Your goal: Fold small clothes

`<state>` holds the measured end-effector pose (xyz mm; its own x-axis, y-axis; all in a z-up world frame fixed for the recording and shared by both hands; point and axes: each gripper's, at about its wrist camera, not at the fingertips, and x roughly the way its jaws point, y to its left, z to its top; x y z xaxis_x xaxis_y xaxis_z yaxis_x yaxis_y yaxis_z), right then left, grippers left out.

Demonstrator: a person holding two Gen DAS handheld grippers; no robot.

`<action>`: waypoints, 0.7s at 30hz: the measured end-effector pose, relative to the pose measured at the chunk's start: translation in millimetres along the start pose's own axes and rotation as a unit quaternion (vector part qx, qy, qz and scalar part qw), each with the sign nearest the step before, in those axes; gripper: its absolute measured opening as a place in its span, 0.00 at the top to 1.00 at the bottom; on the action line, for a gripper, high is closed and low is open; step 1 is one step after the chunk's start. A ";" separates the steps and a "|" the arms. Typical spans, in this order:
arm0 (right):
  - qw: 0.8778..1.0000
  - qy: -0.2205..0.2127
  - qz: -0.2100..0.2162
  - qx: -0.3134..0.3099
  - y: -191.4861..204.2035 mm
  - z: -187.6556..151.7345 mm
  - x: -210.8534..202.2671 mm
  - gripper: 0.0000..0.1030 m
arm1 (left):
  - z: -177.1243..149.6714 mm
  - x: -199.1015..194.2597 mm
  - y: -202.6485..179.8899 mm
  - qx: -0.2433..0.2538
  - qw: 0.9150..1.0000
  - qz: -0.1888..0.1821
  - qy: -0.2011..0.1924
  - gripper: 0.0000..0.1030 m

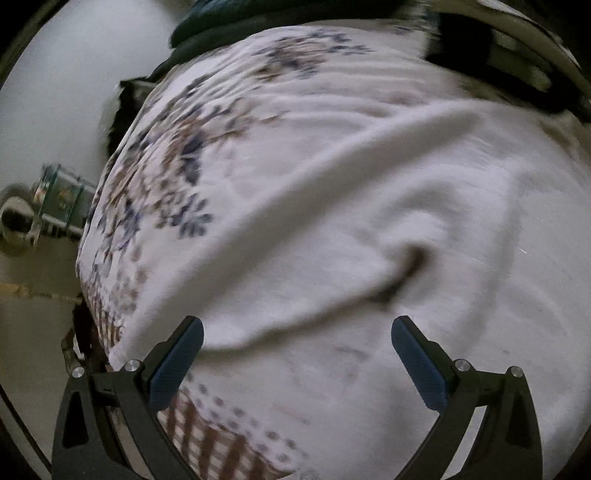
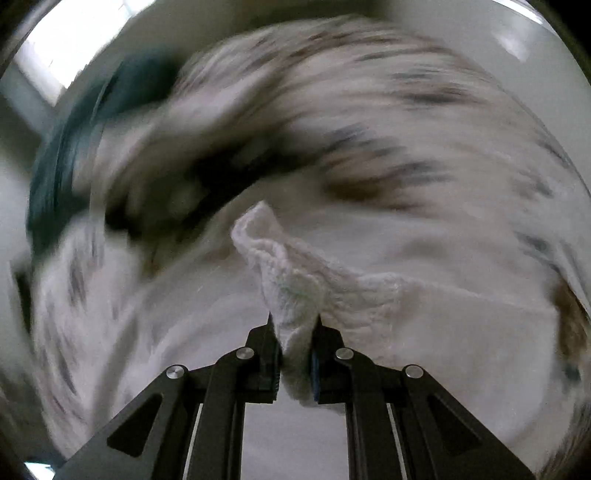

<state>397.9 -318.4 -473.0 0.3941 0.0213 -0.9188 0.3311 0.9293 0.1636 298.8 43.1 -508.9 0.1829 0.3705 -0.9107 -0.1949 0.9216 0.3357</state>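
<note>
A white garment (image 1: 369, 206) lies spread on a floral bedsheet (image 1: 177, 155), with a long fold ridge running across it. My left gripper (image 1: 295, 332) is open just above the garment's near edge, holding nothing. In the right wrist view my right gripper (image 2: 295, 332) is shut on a bunched corner of the white garment (image 2: 291, 284) and holds it above the sheet (image 2: 406, 110). The background there is blurred by motion.
A dark teal cloth (image 1: 207, 22) lies at the far edge of the bed; it also shows in the right wrist view (image 2: 66, 155). Dark clothing (image 1: 480, 48) lies at the far right. The bed's left edge drops to the floor (image 1: 33, 332).
</note>
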 end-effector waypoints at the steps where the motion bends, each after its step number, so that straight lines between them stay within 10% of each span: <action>1: 0.999 0.020 -0.004 -0.039 35.1 -7.2 24.2 0.88 | 1.3 3.1 6.6 -0.006 1.000 0.001 0.001 0.00; 10: 0.973 0.048 -0.021 -0.225 228.8 -85.8 77.5 0.88 | 10.0 32.2 51.1 -0.038 0.999 -0.018 0.012 0.00; 16: 0.976 0.093 0.012 -0.198 217.1 -81.7 80.8 0.78 | 15.2 36.7 73.0 -0.054 0.998 -0.035 0.018 0.00; 18: 0.979 0.121 0.046 -0.155 195.5 -69.4 76.9 0.44 | 16.5 33.9 83.2 -0.056 0.998 -0.040 0.017 0.00; 21: 0.987 0.125 0.080 -0.067 138.8 -66.5 45.3 0.34 | 13.3 25.4 107.7 -0.065 0.997 -0.043 0.014 0.00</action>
<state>404.6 -163.9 -515.8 0.2028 0.2471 -0.9475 0.1589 0.9465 0.2809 295.2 153.3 -492.6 0.1778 0.2860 -0.9416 -0.3041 0.9260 0.2239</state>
